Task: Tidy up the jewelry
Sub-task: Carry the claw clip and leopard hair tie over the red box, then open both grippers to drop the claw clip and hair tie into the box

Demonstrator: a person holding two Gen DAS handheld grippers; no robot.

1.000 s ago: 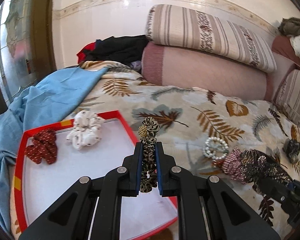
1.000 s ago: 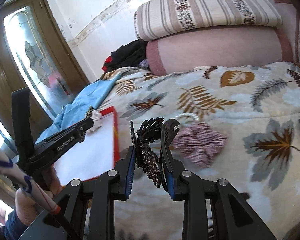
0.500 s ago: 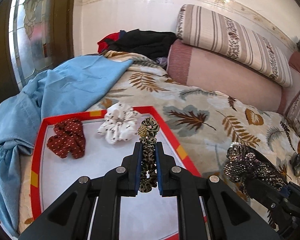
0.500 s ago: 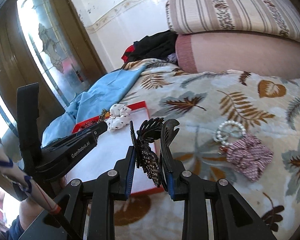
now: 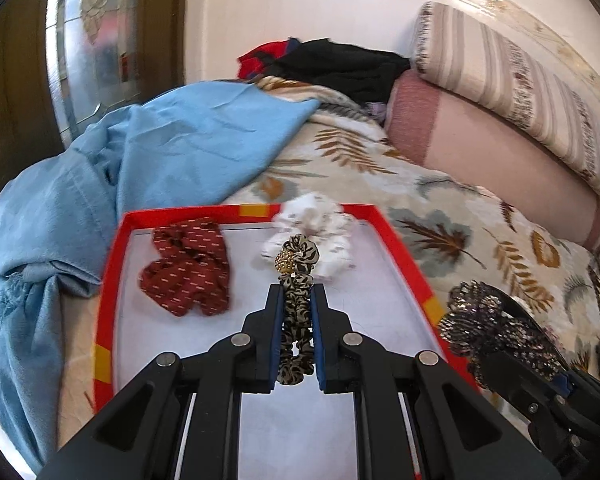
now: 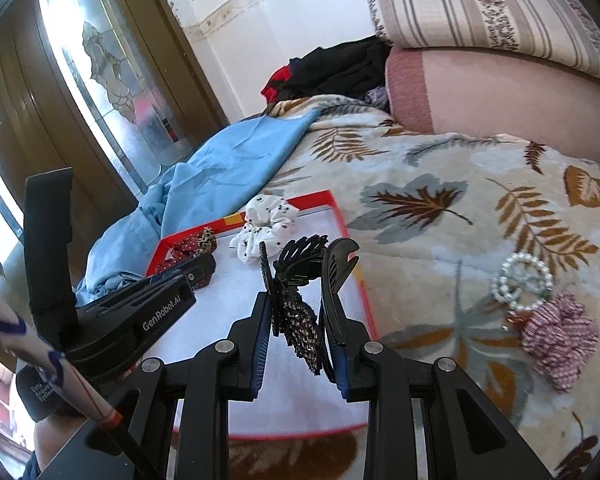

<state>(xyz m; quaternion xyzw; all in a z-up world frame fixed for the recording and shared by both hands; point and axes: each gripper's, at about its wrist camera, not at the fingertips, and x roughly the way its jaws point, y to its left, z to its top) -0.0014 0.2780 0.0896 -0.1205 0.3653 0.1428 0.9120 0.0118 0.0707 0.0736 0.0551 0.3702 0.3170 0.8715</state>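
We have swung both loads over the red tray (image 5: pixel 108 264): left gripper (image 5: pixel 296 300) fingers clamped on the zebra scrunchie (image 5: pixel 298 312), right gripper (image 6: pixel 296 308) fingers pinching the claw clip (image 6: pixel 296 300), ready to set down.

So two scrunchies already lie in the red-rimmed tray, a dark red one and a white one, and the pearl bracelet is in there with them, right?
Not quite. The dark red scrunchie and white scrunchie do lie in the red-rimmed tray, but the pearl bracelet lies outside it on the leaf-print bedspread, beside a pink striped scrunchie. The right wrist view shows this.
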